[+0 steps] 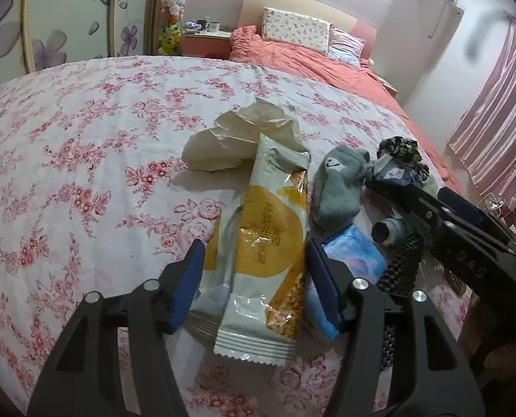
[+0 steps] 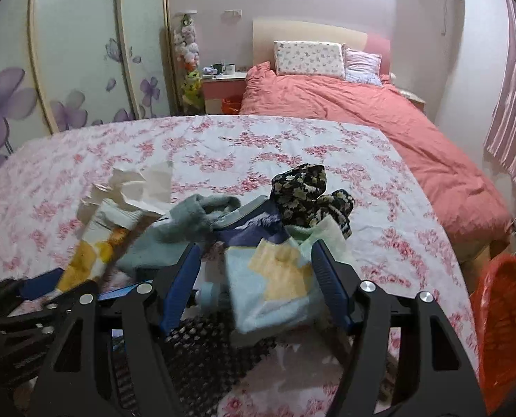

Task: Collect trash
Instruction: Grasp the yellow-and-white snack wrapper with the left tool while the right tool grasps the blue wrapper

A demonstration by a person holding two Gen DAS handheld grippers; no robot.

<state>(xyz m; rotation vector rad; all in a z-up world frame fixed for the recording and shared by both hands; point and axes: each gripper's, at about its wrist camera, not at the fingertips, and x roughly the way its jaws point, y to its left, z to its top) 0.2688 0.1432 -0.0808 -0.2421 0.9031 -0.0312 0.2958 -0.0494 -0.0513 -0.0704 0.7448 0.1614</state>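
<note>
A white and yellow snack wrapper (image 1: 263, 243) lies on the floral cloth between the open fingers of my left gripper (image 1: 254, 267). A crumpled paper tissue (image 1: 237, 142) lies just beyond it. The wrapper (image 2: 91, 253) and the tissue (image 2: 129, 191) also show at the left of the right wrist view. My right gripper (image 2: 256, 274) is open around a light blue and yellow sock (image 2: 275, 288); I cannot tell whether the pads touch it. The right gripper's body shows at the right of the left wrist view (image 1: 466, 236).
A grey sock (image 1: 341, 187), a blue packet (image 1: 355, 253), a small bottle (image 1: 390, 231), a dark floral cloth (image 2: 310, 191) and a black mesh item (image 2: 202, 354) are piled to the right of the wrapper. An orange basket (image 2: 504, 326) stands at the table's right. A bed (image 2: 362, 111) lies behind.
</note>
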